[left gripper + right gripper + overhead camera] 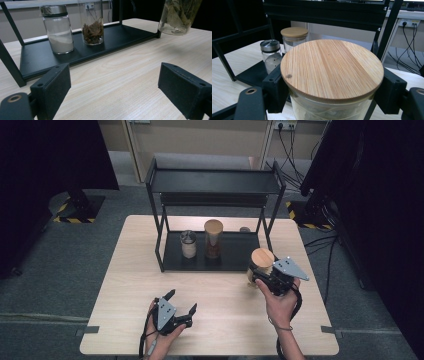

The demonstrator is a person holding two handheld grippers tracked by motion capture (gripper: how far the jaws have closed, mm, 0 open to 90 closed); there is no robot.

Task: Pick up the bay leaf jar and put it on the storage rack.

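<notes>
1. Right gripper (263,276) pinches a glass jar with bamboo lid (332,68), jaws pressed against the glass on either side just under the lid; contents look like dried leaves
2. The jar hangs clear of the table (215,320), just outside the right front post of the black shelf rack (215,182); from the left gripper view its base floats above the wood, no contact
3. Left gripper (180,303) sits idle, low over the near table edge, jaws spread with nothing between them
4. Ahead of the held jar on the rack's lower tray (120,37): a star-anise jar (92,23) with a wooden lid, and beyond it a white-powder jar (58,28) with a metal cap
5. Step in hand, as judged: carrying the jar toward the rack, transport phase, placement not yet done
6. Next move likely calls for swinging the jar inward past the post, keeping it upright, lowering it onto free tray space just beside the star-anise jar, then spreading the jaws; post clearance is the risk
</notes>
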